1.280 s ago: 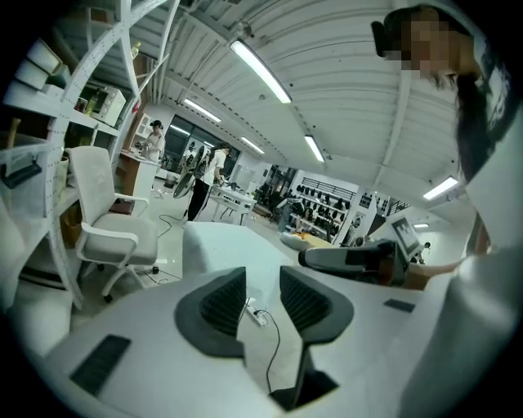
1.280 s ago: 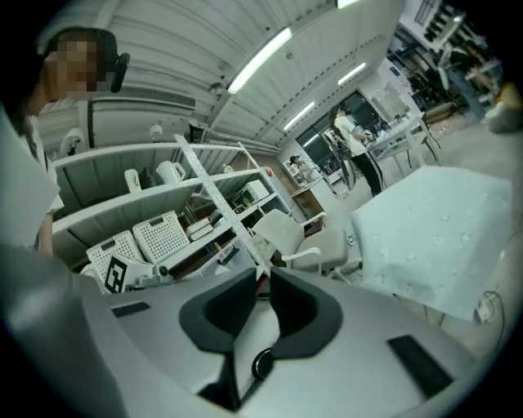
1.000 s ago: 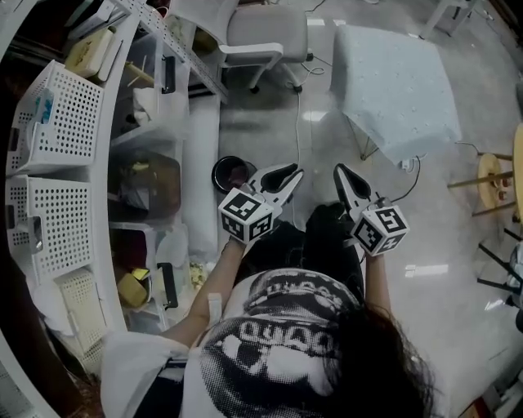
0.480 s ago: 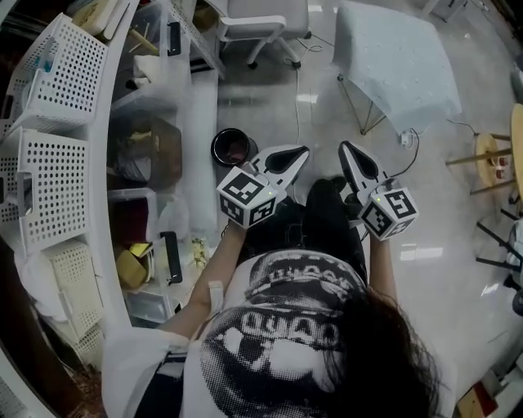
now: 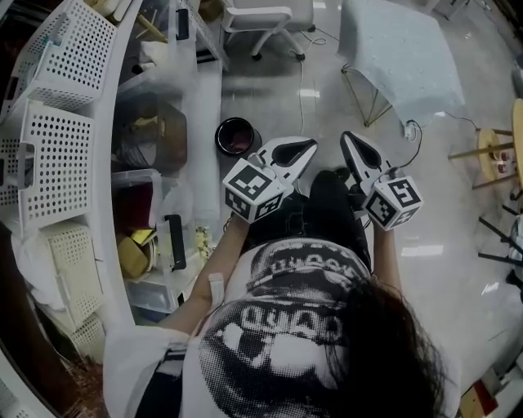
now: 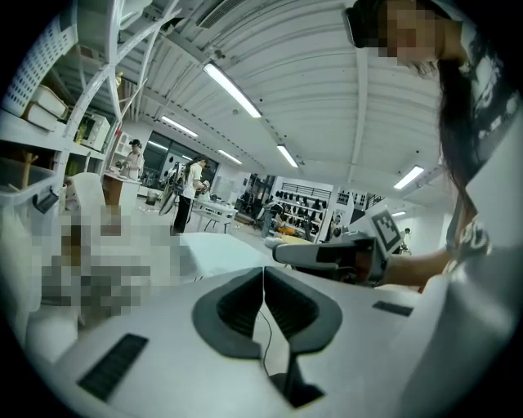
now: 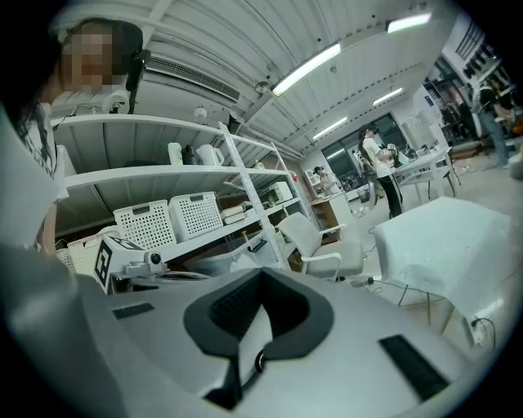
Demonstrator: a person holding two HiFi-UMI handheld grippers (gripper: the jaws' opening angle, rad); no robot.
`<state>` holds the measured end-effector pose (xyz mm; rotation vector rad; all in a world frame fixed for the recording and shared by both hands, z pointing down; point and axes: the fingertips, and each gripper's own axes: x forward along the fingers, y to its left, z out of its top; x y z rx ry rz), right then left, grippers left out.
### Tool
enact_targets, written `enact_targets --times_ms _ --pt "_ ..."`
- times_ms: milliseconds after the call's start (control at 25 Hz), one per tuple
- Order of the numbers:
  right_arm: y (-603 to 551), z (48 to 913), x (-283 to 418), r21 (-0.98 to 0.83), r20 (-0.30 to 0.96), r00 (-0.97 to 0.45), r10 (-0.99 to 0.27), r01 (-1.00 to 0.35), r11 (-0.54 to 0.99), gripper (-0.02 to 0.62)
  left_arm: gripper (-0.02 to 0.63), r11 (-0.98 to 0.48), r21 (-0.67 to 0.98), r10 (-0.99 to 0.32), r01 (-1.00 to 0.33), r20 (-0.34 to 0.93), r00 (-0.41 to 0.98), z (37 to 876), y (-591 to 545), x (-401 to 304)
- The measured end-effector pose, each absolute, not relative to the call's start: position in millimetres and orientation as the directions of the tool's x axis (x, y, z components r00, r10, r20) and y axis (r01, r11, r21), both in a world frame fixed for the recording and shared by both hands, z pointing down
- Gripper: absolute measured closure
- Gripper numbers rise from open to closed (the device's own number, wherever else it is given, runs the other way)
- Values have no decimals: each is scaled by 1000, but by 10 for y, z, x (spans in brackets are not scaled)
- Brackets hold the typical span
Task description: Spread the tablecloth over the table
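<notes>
L hand-held gripper (image 5: 306,148) & R hand-held gripper (image 5: 346,139) both clenched, nothing btwn jaws, side by side in front of the person. Tablecloth (image 5: 404,49) hangs draped well ahead at right, near chair (image 5: 257,15).

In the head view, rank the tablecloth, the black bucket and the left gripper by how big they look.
Largest: the tablecloth, clearly.
Next: the left gripper, though it is nearest the camera, so this rank is unsure.
Smallest: the black bucket.
</notes>
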<state>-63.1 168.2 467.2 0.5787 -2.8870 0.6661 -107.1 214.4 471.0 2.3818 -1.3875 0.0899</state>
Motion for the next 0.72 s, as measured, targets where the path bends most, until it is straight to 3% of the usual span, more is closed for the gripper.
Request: enact_targets --times_ms 720 --pt "1662 4771 -531 -302 293 -917 -271 -358 884 600 591 -484 225 -804 -846 266 531 4724 2174 -931"
